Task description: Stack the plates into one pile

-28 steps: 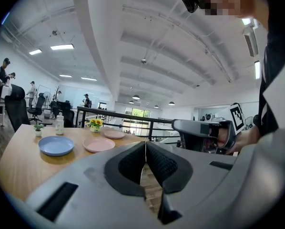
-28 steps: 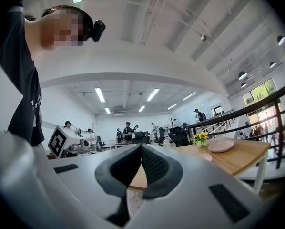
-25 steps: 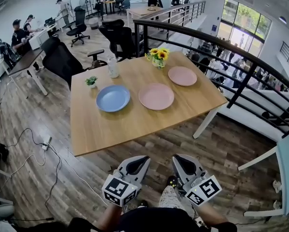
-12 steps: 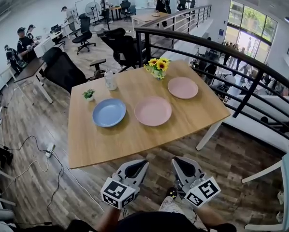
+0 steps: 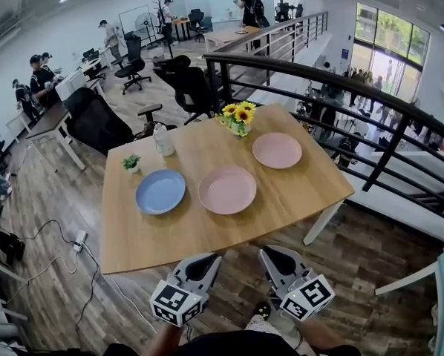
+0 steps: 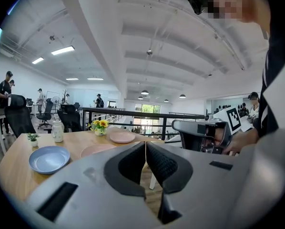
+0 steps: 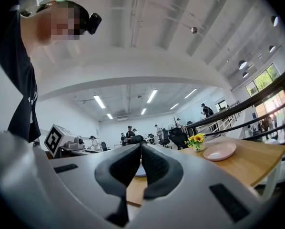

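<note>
Three plates lie apart on the wooden table: a blue plate at the left, a pink plate in the middle and a second pink plate at the far right. My left gripper and right gripper hang side by side over the floor, short of the table's near edge. Both are shut with nothing between the jaws. The left gripper view shows the blue plate and both pink ones ahead. In the right gripper view the far pink plate is at the right.
A vase of sunflowers, a clear bottle and a small potted plant stand along the table's far side. A black railing runs behind and to the right. Office chairs stand at the far left; cables lie on the floor.
The table has drawn nearer and sits lower in the head view. Both grippers stay shut and low in front of me. The plates have not moved on the table.
</note>
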Demonstrator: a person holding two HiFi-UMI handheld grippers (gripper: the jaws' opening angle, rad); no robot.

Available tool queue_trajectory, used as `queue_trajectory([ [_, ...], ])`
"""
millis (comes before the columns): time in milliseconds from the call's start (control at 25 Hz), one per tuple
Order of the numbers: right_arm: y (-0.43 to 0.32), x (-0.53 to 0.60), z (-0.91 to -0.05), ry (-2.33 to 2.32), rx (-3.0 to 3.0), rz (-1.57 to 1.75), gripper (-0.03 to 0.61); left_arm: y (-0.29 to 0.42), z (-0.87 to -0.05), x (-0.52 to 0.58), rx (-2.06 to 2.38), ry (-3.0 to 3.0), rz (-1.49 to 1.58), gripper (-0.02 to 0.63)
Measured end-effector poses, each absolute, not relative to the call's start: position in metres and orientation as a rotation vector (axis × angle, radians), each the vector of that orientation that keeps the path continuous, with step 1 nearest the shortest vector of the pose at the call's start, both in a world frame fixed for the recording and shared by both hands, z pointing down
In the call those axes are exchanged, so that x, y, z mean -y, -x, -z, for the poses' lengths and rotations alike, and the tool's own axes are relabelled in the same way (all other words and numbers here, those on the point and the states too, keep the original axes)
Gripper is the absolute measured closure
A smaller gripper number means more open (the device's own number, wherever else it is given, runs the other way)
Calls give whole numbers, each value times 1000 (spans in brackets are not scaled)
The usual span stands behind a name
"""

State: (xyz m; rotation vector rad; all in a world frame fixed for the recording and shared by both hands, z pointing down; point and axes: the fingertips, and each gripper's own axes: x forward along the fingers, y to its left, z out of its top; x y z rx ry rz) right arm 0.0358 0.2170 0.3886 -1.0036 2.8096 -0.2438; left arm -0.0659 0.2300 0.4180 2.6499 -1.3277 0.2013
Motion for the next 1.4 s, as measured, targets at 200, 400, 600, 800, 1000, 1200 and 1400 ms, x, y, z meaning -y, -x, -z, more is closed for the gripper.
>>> queue_trajectory([
  [200, -51, -200, -384, 960, -2833, 244, 568, 48, -412, -211, 1362, -2629, -202, 598],
  [400, -66, -181, -383, 930, -2848, 235, 566, 29, -410, -188, 1377, -2619, -173, 598],
  [600, -84, -170, -382, 906, -2869, 237, 562, 1, -405, -172, 1367, -2638, -168, 597],
  [800, -98, -153, -390, 906, -2878, 254, 561, -16, -413, -161, 1367, -2645, -217, 597],
  [1000, -102, -140, -396, 919, -2875, 285, 560, -11, -419, -150, 1377, -2614, -235, 597],
  [1200, -107, -121, -401, 952, -2892, 291, 558, -9, -422, -120, 1370, -2614, -218, 597],
  [1400, -112, -88, -402, 1016, -2896, 290, 558, -14, -417, -85, 1326, -2649, -213, 597],
])
